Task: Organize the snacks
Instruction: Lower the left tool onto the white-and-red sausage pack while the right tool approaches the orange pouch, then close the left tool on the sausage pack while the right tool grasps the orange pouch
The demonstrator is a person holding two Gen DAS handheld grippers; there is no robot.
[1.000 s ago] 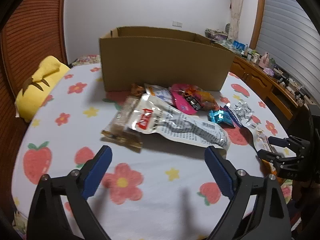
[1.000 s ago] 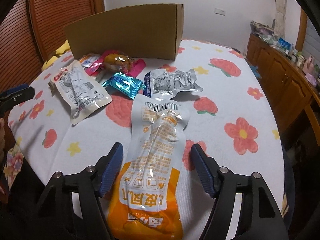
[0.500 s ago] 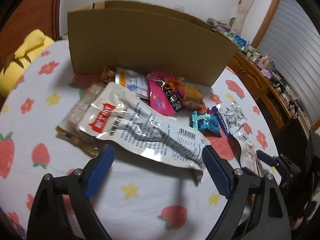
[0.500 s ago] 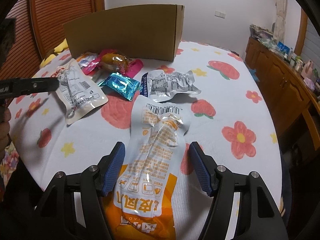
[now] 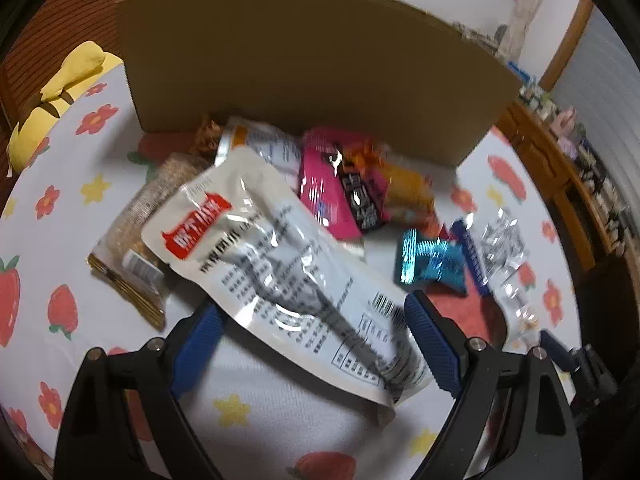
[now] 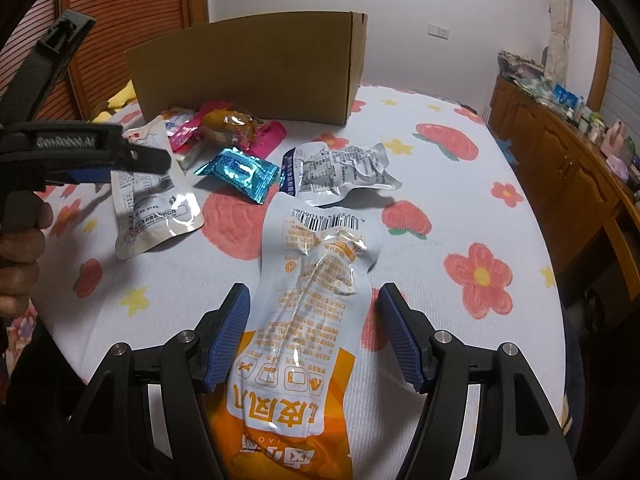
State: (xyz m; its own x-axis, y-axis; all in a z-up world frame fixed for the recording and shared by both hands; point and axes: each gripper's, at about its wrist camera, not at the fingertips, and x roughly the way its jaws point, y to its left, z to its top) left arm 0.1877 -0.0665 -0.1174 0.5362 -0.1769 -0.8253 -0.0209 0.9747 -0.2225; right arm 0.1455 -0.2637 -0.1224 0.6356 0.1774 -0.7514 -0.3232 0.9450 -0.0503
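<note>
Snack packets lie on a flower-print tablecloth in front of a cardboard box [image 5: 304,68]. My left gripper [image 5: 316,340] is open, its jaws on either side of a long white pouch with a red label [image 5: 280,264]; it also shows in the right wrist view [image 6: 152,200]. My right gripper [image 6: 314,336] is open, its jaws astride a white and orange pouch [image 6: 304,320] lying flat. The left gripper also shows in the right wrist view [image 6: 84,156], above the white pouch.
A pink packet [image 5: 340,192], an orange one [image 5: 408,192], a teal candy wrapper [image 5: 430,260], a silver pouch [image 6: 340,168] and a brown bar [image 5: 136,240] lie by the box [image 6: 256,68]. A yellow plush [image 5: 60,92] is far left, a wooden sideboard [image 6: 568,152] on the right.
My left gripper has moved forward and down over the white pouch, which now lies between its jaws. My right gripper has crept slightly forward over the orange pouch.
</note>
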